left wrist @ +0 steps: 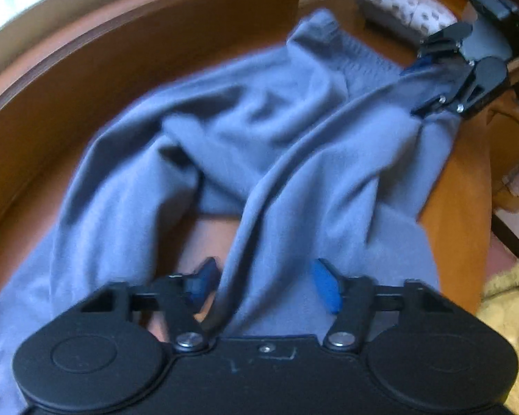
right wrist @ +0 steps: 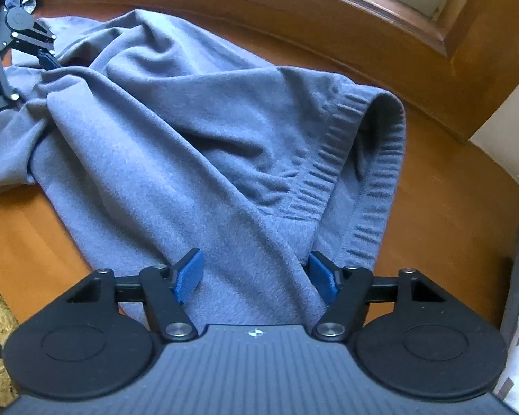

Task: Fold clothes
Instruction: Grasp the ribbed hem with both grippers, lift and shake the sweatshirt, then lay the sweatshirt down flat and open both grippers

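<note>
A blue-grey fleece garment (left wrist: 259,131) (right wrist: 176,131) with a ribbed elastic waistband (right wrist: 380,173) lies rumpled on a wooden table (right wrist: 449,224). My left gripper (left wrist: 266,282) has its blue pads wide apart, and a raised fold of the cloth runs between them; it also shows at the top left of the right wrist view (right wrist: 34,81). My right gripper (right wrist: 256,273) is likewise open, with cloth near the waistband filling the gap between its fingers. In the left wrist view it (left wrist: 417,84) sits at the garment's far right edge. A ridge of cloth stretches from one gripper to the other.
A raised wooden ledge (left wrist: 86,52) curves along the table's far side below a window. A yellow fuzzy textile (left wrist: 508,311) lies off the table's near edge. A grey bin with patterned white cloth (left wrist: 398,10) stands at one end. Bare wood (left wrist: 467,190) shows beside the garment.
</note>
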### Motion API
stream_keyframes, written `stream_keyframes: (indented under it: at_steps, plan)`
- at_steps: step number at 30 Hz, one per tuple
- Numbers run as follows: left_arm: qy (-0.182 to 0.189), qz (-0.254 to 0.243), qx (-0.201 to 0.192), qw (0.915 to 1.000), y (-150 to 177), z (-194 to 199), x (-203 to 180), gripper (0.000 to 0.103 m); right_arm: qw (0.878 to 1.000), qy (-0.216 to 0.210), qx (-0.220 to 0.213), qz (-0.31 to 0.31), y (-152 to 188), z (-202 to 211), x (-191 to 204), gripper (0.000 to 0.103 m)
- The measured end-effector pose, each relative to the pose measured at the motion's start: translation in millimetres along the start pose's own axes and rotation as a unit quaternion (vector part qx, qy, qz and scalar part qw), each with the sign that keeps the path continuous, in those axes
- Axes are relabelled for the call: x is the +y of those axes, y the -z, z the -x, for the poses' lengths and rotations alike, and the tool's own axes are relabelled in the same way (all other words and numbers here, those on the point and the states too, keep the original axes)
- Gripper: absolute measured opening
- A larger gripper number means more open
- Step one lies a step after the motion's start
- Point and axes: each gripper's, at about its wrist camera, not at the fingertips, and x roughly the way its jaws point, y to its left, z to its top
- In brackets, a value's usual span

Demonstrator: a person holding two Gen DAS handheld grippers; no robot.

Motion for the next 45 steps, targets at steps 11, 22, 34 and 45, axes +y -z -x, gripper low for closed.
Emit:
stream_keyframes:
  at_steps: [11,22,34,45]
  plan:
    - [-0.239,0.091,-0.182,0.9496,-41.6,119.4,10.7,0.005,0.971,0.089,-0.219,-0.025,-60.1,72.1,-6.9,0.003]
    - [-0.177,0.097,-0.096,0.9748,40.6,123.2,-121.6,0.014,0.965,0.119,-0.212,0.102,-17.2,136.7,29.6,0.003]
    - [-0.144,0.235,-0.064,0.9592,73.1,104.3,-148.0,0.04,0.987,-0.001,-0.16,-0.01,68.7,83.6,24.0,0.071]
    - [-0.296,0.267,-0.042,0.916,62.3,70.5,-97.5,0.047,0.983,0.011,-0.148,-0.105,-4.5,-5.7,26.5,0.044]
